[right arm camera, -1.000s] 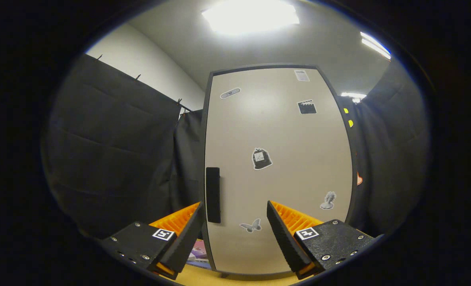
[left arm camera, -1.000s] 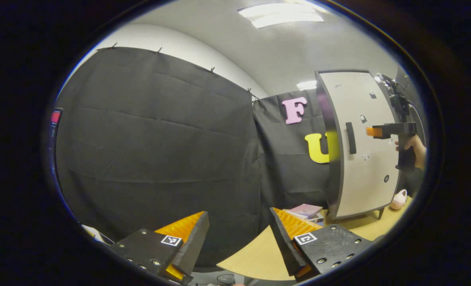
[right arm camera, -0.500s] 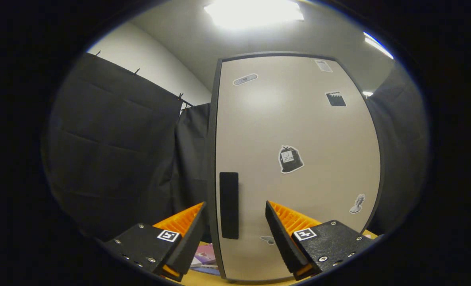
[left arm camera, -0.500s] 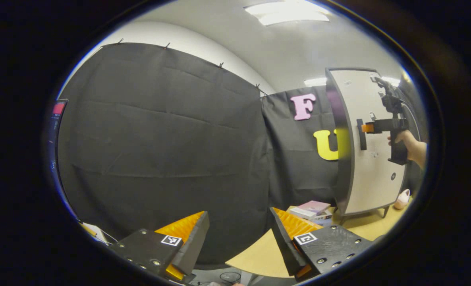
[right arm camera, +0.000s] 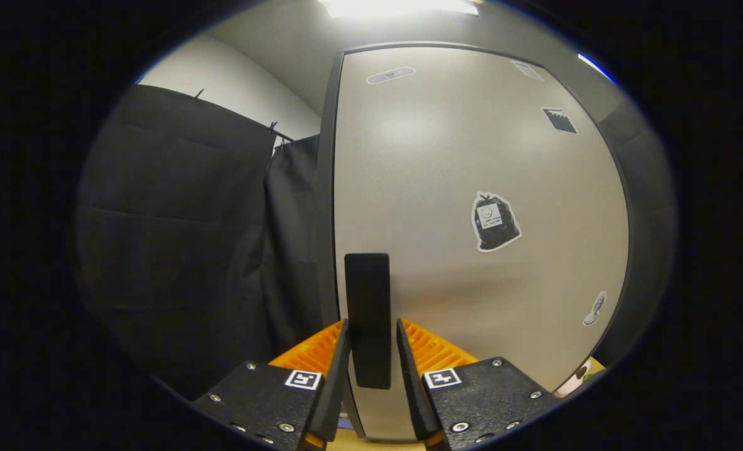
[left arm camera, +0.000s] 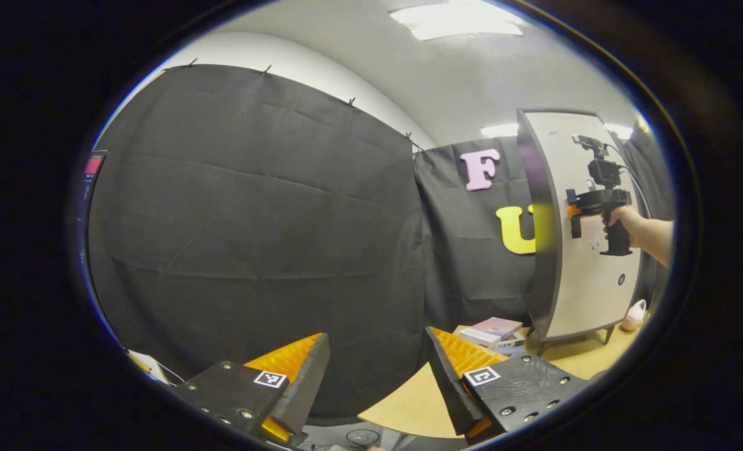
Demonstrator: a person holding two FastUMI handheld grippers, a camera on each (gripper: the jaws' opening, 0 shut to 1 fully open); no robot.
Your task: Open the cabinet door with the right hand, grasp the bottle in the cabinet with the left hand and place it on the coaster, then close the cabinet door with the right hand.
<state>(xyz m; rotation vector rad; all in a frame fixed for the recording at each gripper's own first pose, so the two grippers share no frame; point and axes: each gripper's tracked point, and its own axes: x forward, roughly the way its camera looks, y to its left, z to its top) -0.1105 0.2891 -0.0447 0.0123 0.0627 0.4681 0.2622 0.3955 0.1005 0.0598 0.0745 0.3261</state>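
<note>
Step in hand: opening the door. Over the last second the right gripper (right arm camera: 371,369) has closed in on the cabinet door (right arm camera: 472,188) and narrowed its jaws; a second ago it stood off from the door with jaws wide, and now the black vertical door handle (right arm camera: 368,313) sits between its fingers, near the door's left edge. The fingers bracket the handle's lower part closely, but whether both pads actually press on it I cannot tell from this angle. Seen from the left gripper view, the right gripper (left arm camera: 573,210) is at the handle, held by a hand (left arm camera: 622,219), and the cabinet (left arm camera: 587,250) stands on the wooden table (left arm camera: 409,401) with the door looking flush, not yet swung. Judgement: the grasp is about set, so the pull comes next. The left gripper (left arm camera: 378,376) waits well to the left of the cabinet, jaws spread wide and empty, facing the booth wall. The bottle is presumably behind the closed door. A stack of books (left arm camera: 493,331) lies just left of the cabinet's foot.
</note>
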